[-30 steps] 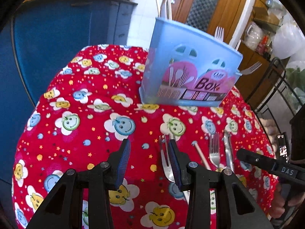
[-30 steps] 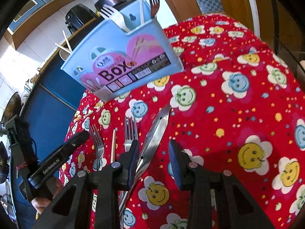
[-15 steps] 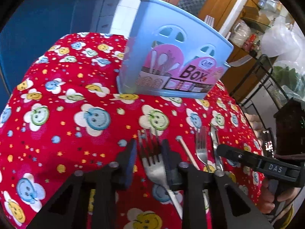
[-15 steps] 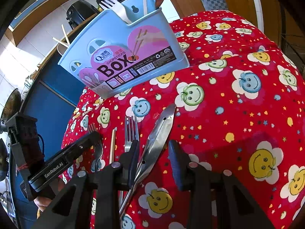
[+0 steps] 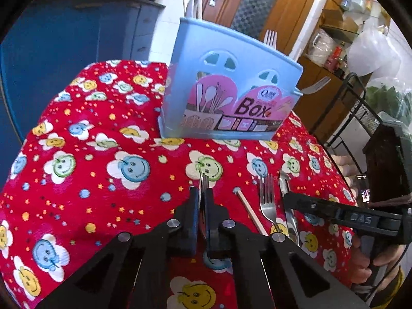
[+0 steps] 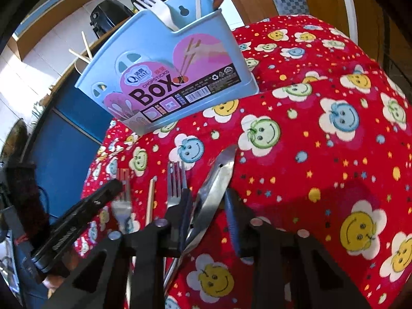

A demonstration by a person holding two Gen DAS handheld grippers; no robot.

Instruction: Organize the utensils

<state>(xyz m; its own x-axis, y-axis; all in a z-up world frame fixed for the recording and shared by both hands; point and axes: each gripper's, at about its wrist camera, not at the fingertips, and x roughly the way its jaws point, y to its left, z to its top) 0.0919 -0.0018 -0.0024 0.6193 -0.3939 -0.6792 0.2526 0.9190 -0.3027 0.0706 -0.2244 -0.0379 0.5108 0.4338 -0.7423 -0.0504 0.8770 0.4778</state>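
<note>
Readable print ahead of my tools

On the blue utensil holder (image 6: 164, 77) beyond my right tool I read "Qinar", "CHOPSTICKS" and a large "BOX", with a barcode and recycling marks whose small print I can't make out. From my left tool the holder shows "Box". The right tool (image 5: 360, 219), seen alongside, reads "DAS".

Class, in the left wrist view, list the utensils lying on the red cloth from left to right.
Steel fork pinched in the left gripper → wooden chopstick → loose steel fork → steel knife.
</note>
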